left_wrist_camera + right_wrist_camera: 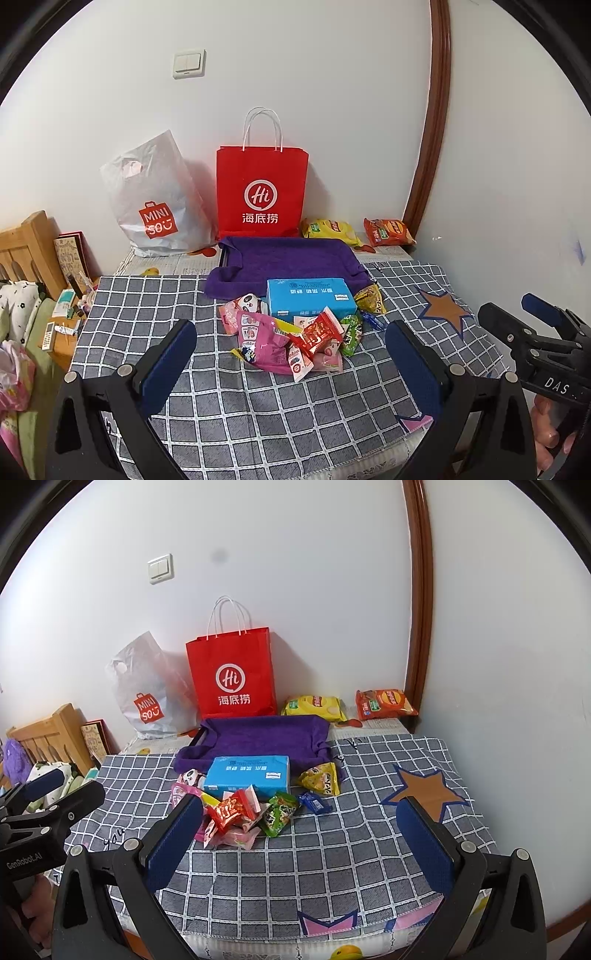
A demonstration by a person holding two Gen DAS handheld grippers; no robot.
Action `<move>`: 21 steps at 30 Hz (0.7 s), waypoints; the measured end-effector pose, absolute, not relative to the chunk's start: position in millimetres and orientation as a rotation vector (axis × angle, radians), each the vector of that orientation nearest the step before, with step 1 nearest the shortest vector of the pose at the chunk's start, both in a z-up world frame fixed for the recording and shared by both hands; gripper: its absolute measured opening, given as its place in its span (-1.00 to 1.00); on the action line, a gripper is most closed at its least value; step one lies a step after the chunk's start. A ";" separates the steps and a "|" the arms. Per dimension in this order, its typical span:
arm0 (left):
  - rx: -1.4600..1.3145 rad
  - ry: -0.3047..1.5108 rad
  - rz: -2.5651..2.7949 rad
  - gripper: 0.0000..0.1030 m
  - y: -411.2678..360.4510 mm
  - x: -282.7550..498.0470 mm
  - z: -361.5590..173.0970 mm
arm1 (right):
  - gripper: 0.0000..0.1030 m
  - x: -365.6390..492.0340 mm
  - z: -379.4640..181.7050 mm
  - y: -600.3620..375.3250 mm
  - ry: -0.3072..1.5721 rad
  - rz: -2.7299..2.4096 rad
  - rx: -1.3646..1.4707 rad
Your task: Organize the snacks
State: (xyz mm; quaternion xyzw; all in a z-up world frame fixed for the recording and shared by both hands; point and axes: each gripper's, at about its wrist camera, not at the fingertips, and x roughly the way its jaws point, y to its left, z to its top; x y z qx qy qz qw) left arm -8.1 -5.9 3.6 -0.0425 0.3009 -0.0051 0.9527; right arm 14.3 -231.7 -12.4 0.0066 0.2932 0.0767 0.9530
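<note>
A pile of small snack packets (295, 339) (243, 812) lies on the grey checked cloth in front of a blue box (310, 299) (249, 775). Behind it is a purple cloth-lined tray (291, 258) (258, 734). A yellow chip bag (330, 230) (314, 706) and an orange chip bag (388, 232) (384, 703) lie by the back wall. My left gripper (291, 354) is open and empty, short of the pile. My right gripper (299, 834) is open and empty, just right of the pile. Each gripper shows at the edge of the other's view.
A red paper bag (262, 192) (232, 675) and a white plastic bag (155, 199) (147, 694) stand against the back wall. A wall closes the right side. A wooden bed frame (26, 247) and a cluttered bedside surface (62, 325) lie left.
</note>
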 end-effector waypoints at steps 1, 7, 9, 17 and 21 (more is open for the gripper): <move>-0.086 0.612 -0.010 0.99 -6.0 -8.2 3.5 | 1.00 14.3 -12.3 -231.5 0.596 0.156 0.013; -0.088 0.610 -0.010 0.99 -5.5 -7.9 3.5 | 1.00 12.6 -12.4 -230.0 0.591 0.160 0.014; -0.088 0.610 -0.011 0.99 -5.3 -7.9 4.0 | 1.00 12.4 -12.7 -229.1 0.591 0.160 0.013; -0.091 0.610 -0.016 0.99 -4.3 -6.2 4.5 | 1.00 12.6 -13.8 -226.5 0.590 0.163 0.007; -0.093 0.611 -0.019 0.99 -4.5 -1.5 4.4 | 1.00 13.9 -14.1 -226.0 0.590 0.155 0.002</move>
